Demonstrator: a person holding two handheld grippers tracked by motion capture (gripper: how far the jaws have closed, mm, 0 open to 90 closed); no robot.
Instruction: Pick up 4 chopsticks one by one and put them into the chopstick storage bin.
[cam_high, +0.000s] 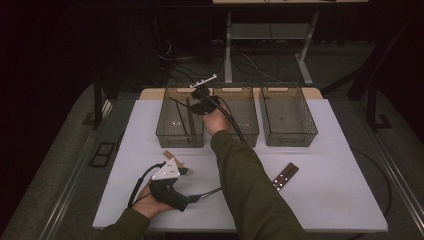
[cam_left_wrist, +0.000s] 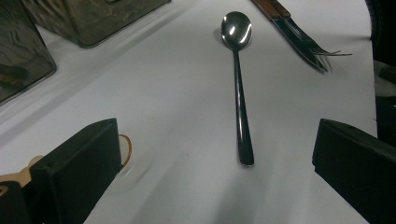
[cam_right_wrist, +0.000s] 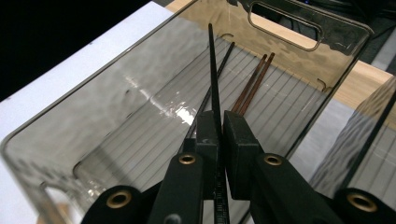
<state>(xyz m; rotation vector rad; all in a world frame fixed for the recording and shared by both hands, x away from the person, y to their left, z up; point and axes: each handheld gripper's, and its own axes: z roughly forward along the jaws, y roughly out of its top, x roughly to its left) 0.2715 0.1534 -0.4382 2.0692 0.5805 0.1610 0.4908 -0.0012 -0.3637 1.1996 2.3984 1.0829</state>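
Right tongs (cam_right_wrist: 220, 128) clamp a thin, straight black chopstick (cam_right_wrist: 214, 79) over the smoky clear bin (cam_right_wrist: 93, 112); left tongs (cam_left_wrist: 219, 158) gape apart.

Chopsticks (cam_right_wrist: 254, 84) in left bin (cam_high: 172, 131), spoon (cam_left_wrist: 240, 84) left of fork (cam_left_wrist: 303, 39) on table (cam_high: 325, 165)

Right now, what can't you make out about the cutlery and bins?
- Black chopstick in the right gripper: right gripper view, its lower end is hidden between the jaws.
- Fork and knife: left gripper view, handles cut off by the top edge.
- Middle bin: high view, the person's hand and cables cover part of it; contents too dim to tell.
- Left gripper: high view, jaws hidden under its grey plate.
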